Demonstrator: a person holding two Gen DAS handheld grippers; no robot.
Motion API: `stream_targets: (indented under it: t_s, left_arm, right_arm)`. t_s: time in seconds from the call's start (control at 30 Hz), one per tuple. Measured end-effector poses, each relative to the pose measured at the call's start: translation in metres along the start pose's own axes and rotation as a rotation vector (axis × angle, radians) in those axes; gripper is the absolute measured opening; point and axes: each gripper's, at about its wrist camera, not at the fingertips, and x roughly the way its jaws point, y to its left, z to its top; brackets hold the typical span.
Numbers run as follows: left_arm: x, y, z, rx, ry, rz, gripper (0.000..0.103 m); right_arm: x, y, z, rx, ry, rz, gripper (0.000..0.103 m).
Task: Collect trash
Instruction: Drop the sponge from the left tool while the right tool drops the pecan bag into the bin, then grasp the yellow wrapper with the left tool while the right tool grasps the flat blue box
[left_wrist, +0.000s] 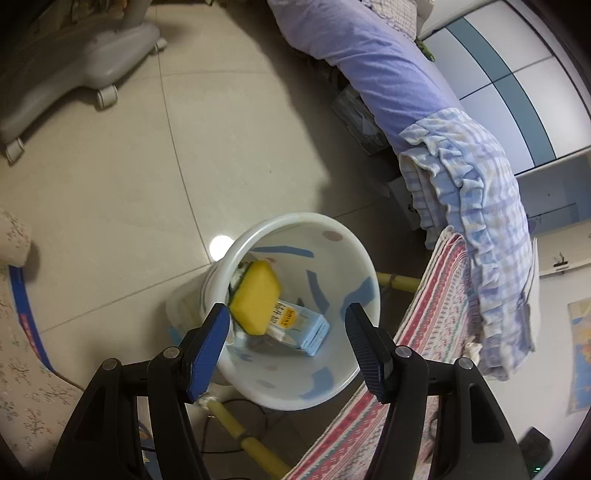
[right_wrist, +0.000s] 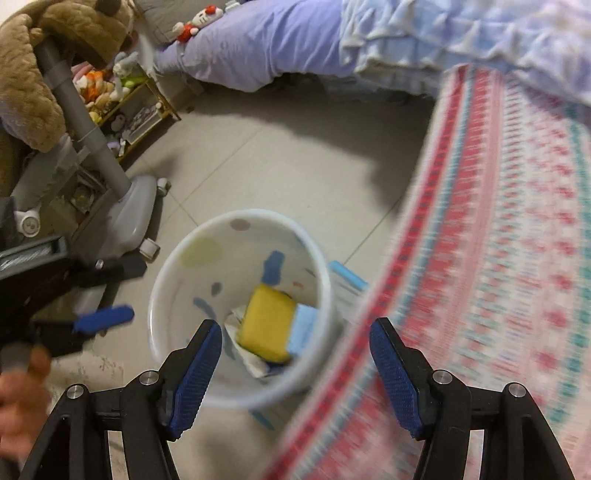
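sponge (left_wrist: 255, 297) tilted upright in bin (left_wrist: 354, 254)

left gripper (left_wrist: 286, 332) and right gripper (right_wrist: 295, 350) both point downward, blue-padded fingers (left_wrist: 208, 347) spread wide, holding nothing.

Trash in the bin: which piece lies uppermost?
The yellow sponge: it rests over the light-blue carton and crumpled paper inside the white bin.

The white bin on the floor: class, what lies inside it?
Inside the white bin a yellow sponge rests on a light blue carton, with crumpled paper beneath. Anything deeper is covered.
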Motion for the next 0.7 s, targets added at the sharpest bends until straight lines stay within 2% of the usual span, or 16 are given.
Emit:
stream_targets:
  t_s: [0.17,0.3,0.5,0.6,0.7]
  left_arm:
    - [-0.017,-0.013,-0.036,0.053,-0.02,0.028,0.068]
    - [-0.033,-0.036,-0.073,0.157,-0.047,0.052,0.068]
    - [-0.045,-0.086,-0.144,0.3,-0.029,0.037,0.068]
    - [-0.05,-0.119,-0.184,0.398,-0.025,0.021,0.068]
    - [-0.054,-0.15,-0.223,0.495,-0.025,0.005,0.068]
  right_arm:
    - [-0.061,-0.041,-0.015,-0.009,-0.016,-0.042,0.071]
    - [-0.119,-0.088,-0.025,0.024,-0.061,-0.123,0.074]
    - [-0.205,-0.177,-0.041,0.182,-0.19,-0.216,0.078]
    - [-0.224,-0.213,-0.052,0.239,-0.21,-0.266,0.078]
    - [-0.217,-0.236,-0.06,0.212,-0.158,-0.306,0.078]
